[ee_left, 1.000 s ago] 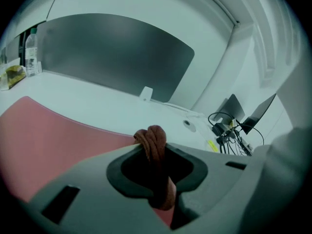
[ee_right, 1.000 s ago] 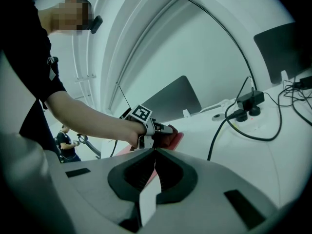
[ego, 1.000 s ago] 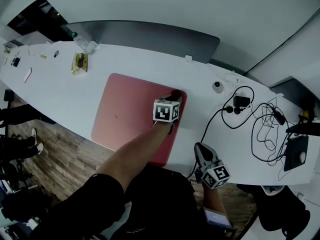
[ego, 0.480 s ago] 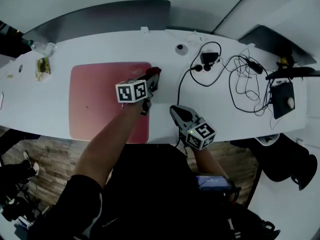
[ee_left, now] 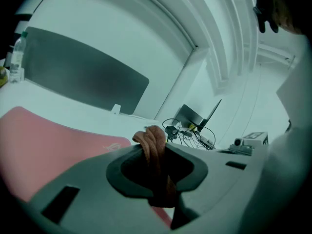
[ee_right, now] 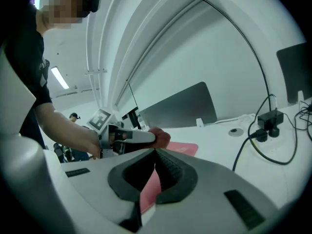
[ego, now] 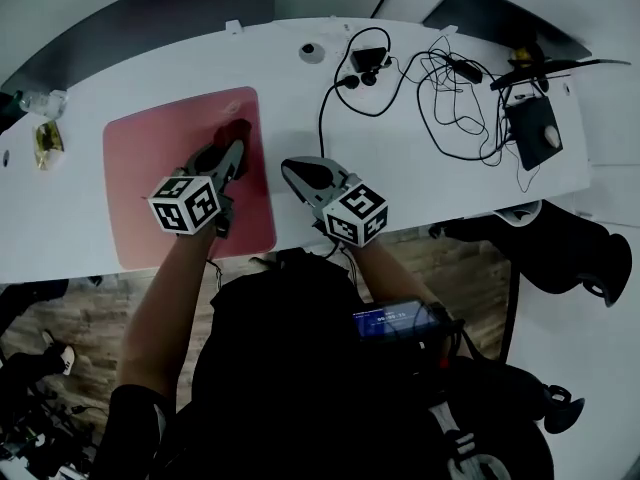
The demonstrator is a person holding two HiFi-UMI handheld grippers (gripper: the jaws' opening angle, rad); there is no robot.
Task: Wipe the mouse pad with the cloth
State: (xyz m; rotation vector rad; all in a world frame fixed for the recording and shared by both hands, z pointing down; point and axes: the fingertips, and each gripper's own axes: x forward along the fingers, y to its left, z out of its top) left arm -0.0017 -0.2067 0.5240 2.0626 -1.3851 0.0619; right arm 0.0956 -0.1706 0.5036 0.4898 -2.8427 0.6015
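A pink mouse pad [ego: 160,153] lies on the white table [ego: 420,163]. My left gripper [ego: 232,146] is shut on a bunched reddish-brown cloth [ego: 235,133] over the pad's right part. In the left gripper view the cloth [ee_left: 155,155] is pinched between the jaws, with the mouse pad [ee_left: 44,140] below and to the left. My right gripper [ego: 300,173] hovers over the table just right of the pad, its jaws shut with nothing between them. In the right gripper view the left gripper [ee_right: 129,138] and the cloth [ee_right: 161,138] show ahead above the mouse pad [ee_right: 180,147].
Tangled black cables [ego: 440,78] and a power adapter [ego: 368,60] lie at the table's far right. A small round white object [ego: 312,53] sits behind the pad. A bottle [ego: 40,101] and a wrapper [ego: 45,143] are at the far left. A dark screen panel [ego: 140,18] stands behind.
The head view has swung, so the table now sits more to the left. My left gripper with the cloth has drawn back from the pad's far right corner towards me. The right gripper has risen over the table.
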